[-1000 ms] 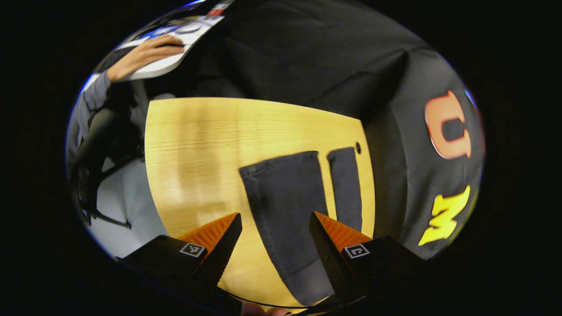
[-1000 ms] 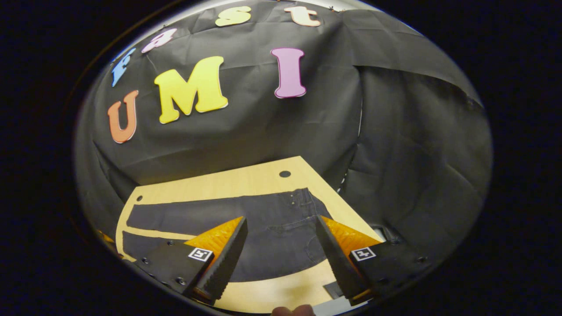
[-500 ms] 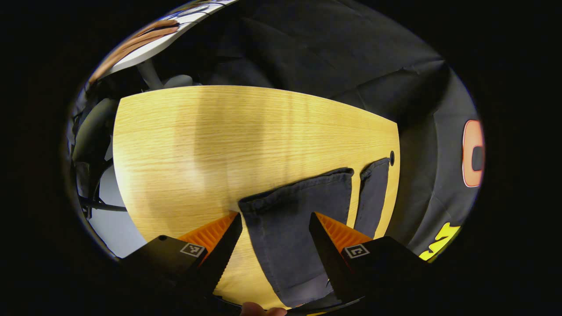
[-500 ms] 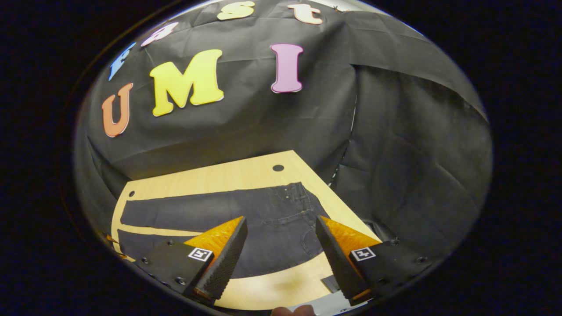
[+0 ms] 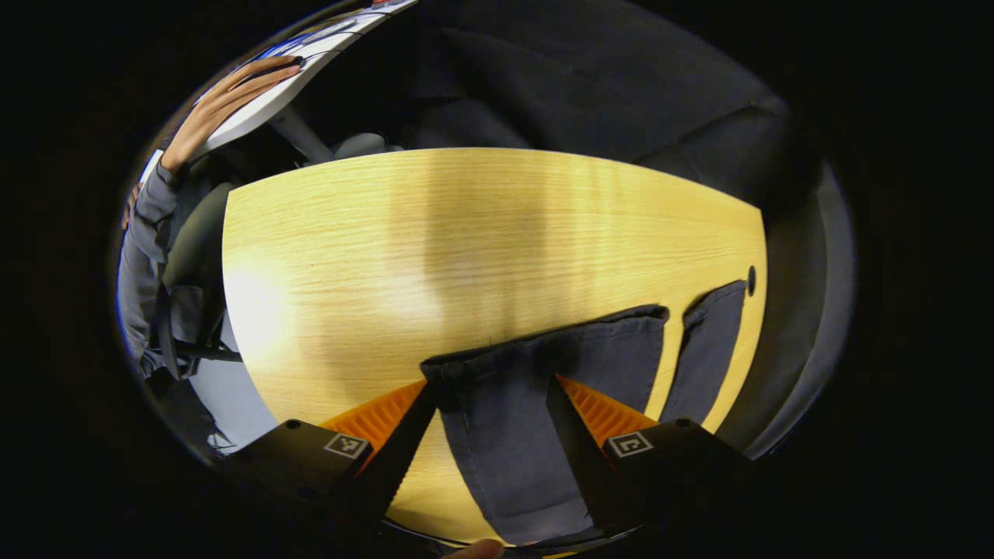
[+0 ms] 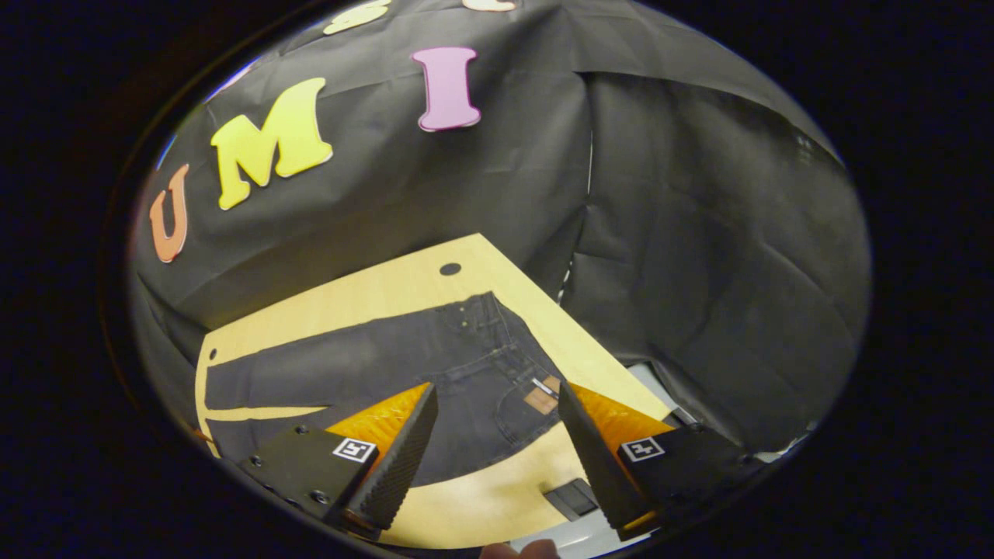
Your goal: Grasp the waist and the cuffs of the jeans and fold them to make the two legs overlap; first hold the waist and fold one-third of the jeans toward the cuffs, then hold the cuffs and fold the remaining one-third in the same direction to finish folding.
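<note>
Dark jeans (image 6: 388, 365) lie flat and unfolded on a light wooden table (image 5: 435, 248), legs side by side with a strip of bare wood between them, running along the table's far edge toward a corner with a small round hole (image 6: 450, 269). The left gripper (image 5: 488, 392) hovers with jaws wide, straddling the near leg's cuff (image 5: 543, 341), not yet pinching it. The right gripper (image 6: 497, 397) hangs above the waist (image 6: 509, 357), jaws wide and holding nothing. To start well, each gripper probably should drop onto the near edge of the cloth, catch both layers, then carry that leg across evenly so the seams line up.
</note>
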A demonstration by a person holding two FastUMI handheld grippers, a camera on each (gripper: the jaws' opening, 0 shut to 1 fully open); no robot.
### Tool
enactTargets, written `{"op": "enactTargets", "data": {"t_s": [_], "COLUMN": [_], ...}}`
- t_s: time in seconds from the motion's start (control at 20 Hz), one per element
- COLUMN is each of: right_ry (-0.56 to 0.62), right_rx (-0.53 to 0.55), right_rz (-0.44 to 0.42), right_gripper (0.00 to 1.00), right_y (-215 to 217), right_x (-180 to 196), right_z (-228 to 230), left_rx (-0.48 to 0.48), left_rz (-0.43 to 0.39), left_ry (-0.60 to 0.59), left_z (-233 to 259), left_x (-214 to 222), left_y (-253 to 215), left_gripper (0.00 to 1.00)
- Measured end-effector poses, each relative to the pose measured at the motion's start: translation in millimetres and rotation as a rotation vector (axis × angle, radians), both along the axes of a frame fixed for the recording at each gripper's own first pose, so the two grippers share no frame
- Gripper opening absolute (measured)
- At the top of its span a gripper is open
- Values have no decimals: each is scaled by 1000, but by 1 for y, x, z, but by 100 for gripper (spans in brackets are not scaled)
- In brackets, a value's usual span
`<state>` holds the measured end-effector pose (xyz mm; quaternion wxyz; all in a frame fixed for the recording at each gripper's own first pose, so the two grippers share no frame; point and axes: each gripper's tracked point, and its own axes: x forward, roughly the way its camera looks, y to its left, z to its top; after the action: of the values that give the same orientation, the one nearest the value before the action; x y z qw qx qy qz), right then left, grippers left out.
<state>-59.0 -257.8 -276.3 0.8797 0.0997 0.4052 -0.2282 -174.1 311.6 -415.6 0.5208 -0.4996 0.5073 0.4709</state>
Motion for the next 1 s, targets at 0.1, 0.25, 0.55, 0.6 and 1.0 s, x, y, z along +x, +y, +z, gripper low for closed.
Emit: {"op": "enactTargets", "data": {"t_s": [0.1,0.25,0.55,0.6,1.0], "right_ry": [28,48,73,77,95], "right_rx": [34,47,164,175,545], "right_rz": [-31,-29,-122,-133,-474], "right_gripper": [98,98,97,97,98], "right_y": [-7,-12,-34,-37,-57], "right_x": [-4,-4,-2,-2,-6], "right_z": [-14,-26,-55,-58,-112], "left_rx": [12,22,22,18,26], "left_rz": [9,25,119,133,167], "left_ry": [49,56,-113,-140,-266], "left_z": [-2,0,1,3,21], "left_x": [-11,-17,-3,1,13], "left_y": [0,1,-1,-2,-7], "left_gripper": [77,39,7,5,3]}}
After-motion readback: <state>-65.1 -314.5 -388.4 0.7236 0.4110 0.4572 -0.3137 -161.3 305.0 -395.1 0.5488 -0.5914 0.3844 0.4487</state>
